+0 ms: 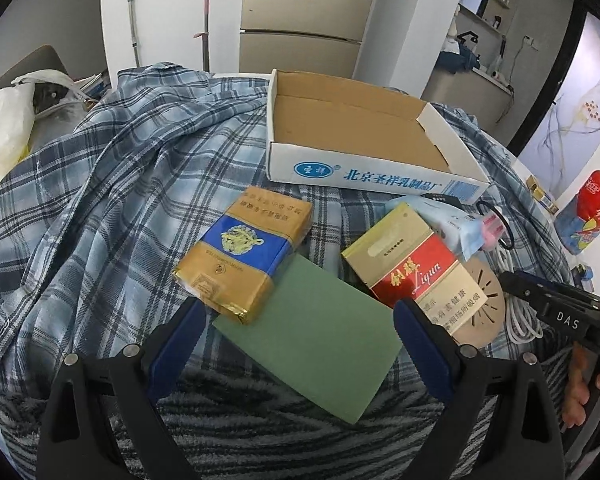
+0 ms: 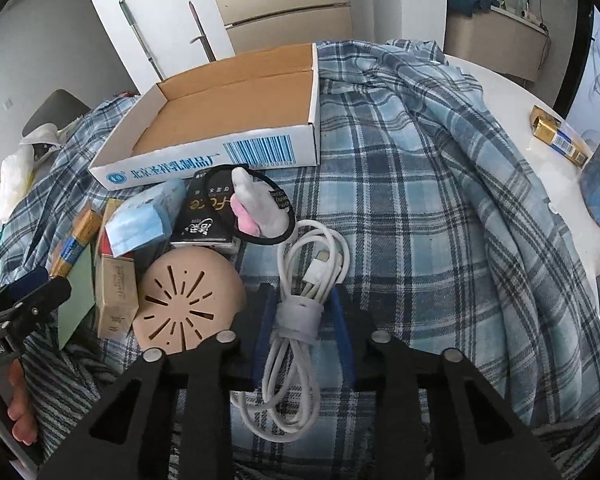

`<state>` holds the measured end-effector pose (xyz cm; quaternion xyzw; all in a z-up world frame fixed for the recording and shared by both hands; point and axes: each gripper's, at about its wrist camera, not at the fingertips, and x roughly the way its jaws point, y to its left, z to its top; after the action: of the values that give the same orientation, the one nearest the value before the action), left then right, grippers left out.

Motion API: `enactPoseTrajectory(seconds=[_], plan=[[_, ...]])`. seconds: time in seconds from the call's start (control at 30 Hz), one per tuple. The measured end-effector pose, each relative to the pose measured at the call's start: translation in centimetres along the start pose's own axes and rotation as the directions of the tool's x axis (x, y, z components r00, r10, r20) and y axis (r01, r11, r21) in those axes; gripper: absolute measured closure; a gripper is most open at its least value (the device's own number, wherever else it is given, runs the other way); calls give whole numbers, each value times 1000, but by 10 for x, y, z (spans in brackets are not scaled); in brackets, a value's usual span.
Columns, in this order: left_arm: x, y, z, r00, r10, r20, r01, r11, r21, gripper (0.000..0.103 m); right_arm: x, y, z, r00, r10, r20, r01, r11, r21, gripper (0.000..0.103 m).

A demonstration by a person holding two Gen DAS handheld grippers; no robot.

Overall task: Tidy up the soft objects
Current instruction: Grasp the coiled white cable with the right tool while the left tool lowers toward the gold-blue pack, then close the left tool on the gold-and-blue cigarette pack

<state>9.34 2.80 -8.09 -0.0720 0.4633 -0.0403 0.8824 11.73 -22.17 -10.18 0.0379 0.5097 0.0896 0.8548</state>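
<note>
- Clamping the coiled white charging cable [image 2: 300, 312] at its strap, the right gripper [image 2: 303, 322] presses it on the blue plaid cloth [image 2: 420, 208].
- Left gripper [image 1: 300, 344] hangs spread wide over a flat green card [image 1: 316, 344].
- Shallow white cardboard box [image 2: 204, 168] lies just beyond.

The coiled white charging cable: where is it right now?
In the right wrist view the coiled white charging cable lies on the blue plaid cloth between the right gripper pads, just right of the round tan slotted disc.
</note>
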Motion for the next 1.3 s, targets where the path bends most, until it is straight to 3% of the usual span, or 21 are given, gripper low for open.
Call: enactPoseTrajectory(seconds=[0.17, 0.23, 0.3, 0.43, 0.53, 0.67, 0.83, 0.93, 1.03, 1.2, 1.3], plan=[[2, 2, 3, 999, -40, -34, 40, 999, -17, 6, -7, 3, -1, 999, 36, 36, -35, 999, -15, 82], [5, 8, 5, 991, -98, -86, 91, 992, -83, 6, -13, 4, -1, 997, 47, 64, -46, 999, -16, 82], [3, 11, 7, 990, -104, -93, 92, 988, -123, 6, -21, 5, 0, 993, 58, 103, -56, 998, -18, 82], [-8, -3, 23, 1000, 7, -8, -7, 998, 62, 7, -41, 7, 1, 973, 91, 210, -86, 996, -31, 82], [-10, -6, 37, 999, -9, 33, 4, 989, 148, 7, -53, 7, 4, 959, 123, 255, -113, 992, -54, 82], [-7, -1, 55, 998, -29, 62, 14, 975, 221, 7, -64, 8, 19, 957, 115, 266, -101, 993, -65, 82], [10, 19, 65, 996, -86, -9, 87, 983, 163, 18, -66, 17, 33, 955, 93, 281, -65, 992, -106, 82], [18, 21, 60, 998, -61, -24, 64, 974, 217, 19, -55, 21, 33, 949, 143, 282, -103, 983, -153, 82], [26, 29, 56, 992, -104, -74, 117, 973, 199, 19, -42, 25, 26, 941, 180, 286, -127, 973, -195, 82], [29, 34, 53, 989, -135, -65, 145, 973, 179, 19, -34, 31, 20, 944, 198, 266, -136, 963, -235, 82], [35, 36, 51, 989, -124, -85, 137, 975, 176, 29, -33, 34, 17, 945, 189, 267, -123, 961, -247, 82]])
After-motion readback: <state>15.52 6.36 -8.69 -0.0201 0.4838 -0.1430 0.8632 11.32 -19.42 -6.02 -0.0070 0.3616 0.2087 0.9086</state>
